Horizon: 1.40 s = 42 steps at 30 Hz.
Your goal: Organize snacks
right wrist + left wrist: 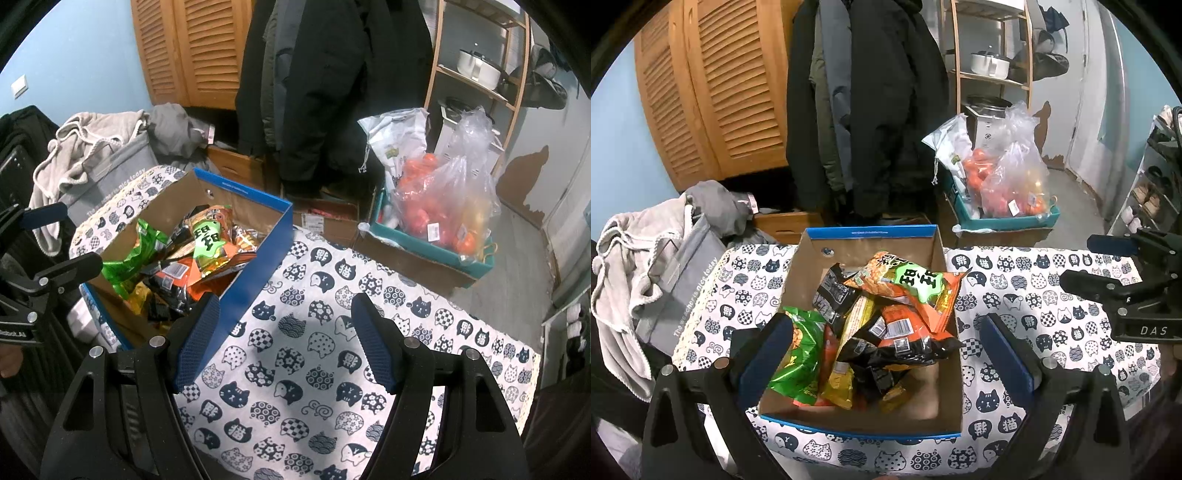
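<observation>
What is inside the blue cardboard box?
A loose pile of snack bags: an orange bag on top, a green bag, black and yellow ones. Bags underneath are mostly covered.

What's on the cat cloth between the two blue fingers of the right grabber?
Nothing. In the right wrist view, the right gripper is open, and only bare cat-print cloth shows between its fingers. The snack box sits off to its left.

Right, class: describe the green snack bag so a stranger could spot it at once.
Find the cat-print tablecloth, then the blue-edged cardboard box standing on it. Among the packets inside, the green snack bag lies at the left; its neighbours are orange, black or yellow.
</observation>
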Each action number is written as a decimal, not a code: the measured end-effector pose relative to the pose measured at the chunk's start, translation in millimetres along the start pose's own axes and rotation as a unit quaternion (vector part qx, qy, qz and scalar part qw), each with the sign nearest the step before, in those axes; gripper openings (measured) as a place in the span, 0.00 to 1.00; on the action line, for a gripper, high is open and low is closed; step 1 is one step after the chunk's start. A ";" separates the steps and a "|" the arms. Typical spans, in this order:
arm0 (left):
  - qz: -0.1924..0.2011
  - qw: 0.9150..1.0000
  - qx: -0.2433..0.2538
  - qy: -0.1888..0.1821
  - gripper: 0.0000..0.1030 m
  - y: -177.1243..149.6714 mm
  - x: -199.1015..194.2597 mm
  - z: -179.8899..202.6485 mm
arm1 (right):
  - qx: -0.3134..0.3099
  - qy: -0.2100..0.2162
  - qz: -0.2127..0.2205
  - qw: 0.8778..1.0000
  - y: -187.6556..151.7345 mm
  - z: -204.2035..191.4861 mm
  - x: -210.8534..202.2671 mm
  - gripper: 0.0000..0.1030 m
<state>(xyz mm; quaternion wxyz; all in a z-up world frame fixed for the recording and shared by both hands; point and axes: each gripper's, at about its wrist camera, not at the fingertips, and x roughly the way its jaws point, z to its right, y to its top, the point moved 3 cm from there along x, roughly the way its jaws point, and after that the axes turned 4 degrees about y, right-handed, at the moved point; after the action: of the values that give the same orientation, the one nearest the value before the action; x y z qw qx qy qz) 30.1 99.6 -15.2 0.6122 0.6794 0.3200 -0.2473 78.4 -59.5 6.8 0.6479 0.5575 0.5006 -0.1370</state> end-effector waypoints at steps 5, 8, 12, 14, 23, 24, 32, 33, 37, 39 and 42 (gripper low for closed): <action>-0.001 1.000 -0.001 0.000 0.99 -0.1 -0.2 0.1 | 0.000 0.000 0.000 1.000 0.3 0.9 0.0 0.71; -0.003 1.000 -0.002 -0.005 0.99 -0.8 0.2 0.9 | 0.000 0.000 0.000 1.000 0.1 0.2 -0.2 0.71; -0.007 1.000 0.004 -0.009 0.99 -2.3 0.9 2.6 | 0.000 0.000 0.000 1.000 -0.1 0.3 -0.2 0.71; -0.007 1.000 0.003 -0.009 0.99 -2.2 0.8 3.2 | -0.001 0.000 -0.001 1.000 0.2 1.3 -0.5 0.71; -0.009 1.000 0.002 -0.009 0.99 -2.6 1.5 3.2 | 0.000 0.000 -0.001 1.000 -0.3 1.6 -0.4 0.71; -0.010 1.000 0.001 -0.011 0.99 -2.7 1.6 3.1 | 0.000 0.000 0.000 1.000 -0.3 1.0 -0.6 0.71; -0.010 1.000 0.002 -0.009 0.99 -2.4 1.2 3.1 | 0.000 0.000 0.000 1.000 -0.2 0.5 -0.5 0.71; -0.009 1.000 0.002 -0.008 0.99 -2.4 1.1 2.9 | 0.000 0.000 0.000 1.000 -1.0 1.2 -0.8 0.71; -0.009 1.000 0.006 -0.005 0.99 -2.2 1.4 3.3 | 0.000 0.000 0.000 1.000 -0.9 1.0 -0.7 0.71; -0.008 1.000 0.009 -0.003 0.99 -1.9 1.2 4.2 | -0.001 0.000 0.000 1.000 -0.9 1.0 -0.7 0.71; -0.006 1.000 0.013 -0.003 0.99 -1.8 0.4 4.7 | 0.000 0.000 -0.001 1.000 -1.0 0.8 -0.6 0.71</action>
<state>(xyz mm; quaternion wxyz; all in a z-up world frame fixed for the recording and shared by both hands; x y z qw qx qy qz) 29.3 95.1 -17.3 0.6030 0.6844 0.3189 -0.2573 77.8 -60.7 6.7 0.6481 0.5570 0.5009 -0.1373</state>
